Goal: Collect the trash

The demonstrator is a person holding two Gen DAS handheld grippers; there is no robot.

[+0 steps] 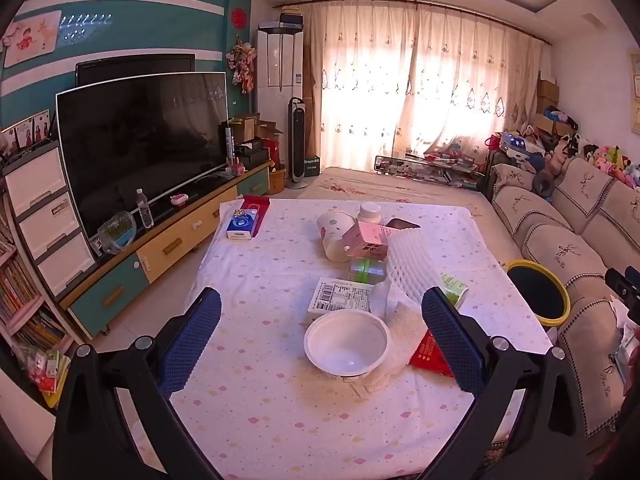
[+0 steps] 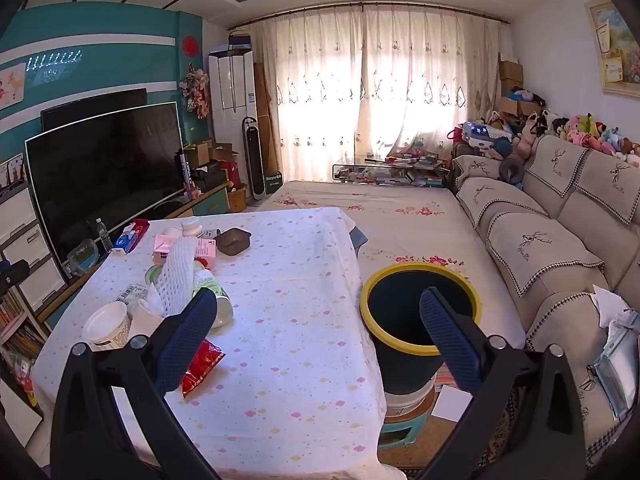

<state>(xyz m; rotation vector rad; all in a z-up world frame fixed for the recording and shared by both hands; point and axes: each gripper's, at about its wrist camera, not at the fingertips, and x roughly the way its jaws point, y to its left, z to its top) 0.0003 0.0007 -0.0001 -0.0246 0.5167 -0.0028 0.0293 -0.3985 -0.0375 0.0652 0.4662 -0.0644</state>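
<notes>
Trash lies in a pile on the cloth-covered table [image 1: 256,420]: a white paper bowl [image 1: 347,343], a labelled white box [image 1: 340,300], a white foam fruit net [image 1: 412,262], a pink carton [image 1: 370,240], a tipped paper cup [image 1: 336,236] and a red wrapper [image 1: 430,354]. My left gripper [image 1: 320,332] is open, its jaws either side of the bowl, above the table. A dark bin with a yellow rim [image 2: 416,316] stands right of the table. My right gripper [image 2: 316,340] is open and empty between the pile and the bin. The bowl [image 2: 106,326], net [image 2: 176,280] and wrapper [image 2: 202,366] show there too.
A tissue pack [image 1: 240,224] and a white bottle [image 1: 369,212] stand farther back on the table, and a brown tray [image 2: 233,241] sits beyond the pile. A sofa [image 2: 560,240] runs along the right, a TV cabinet [image 1: 168,248] along the left. The bin [image 1: 538,292] rests on stacked stools.
</notes>
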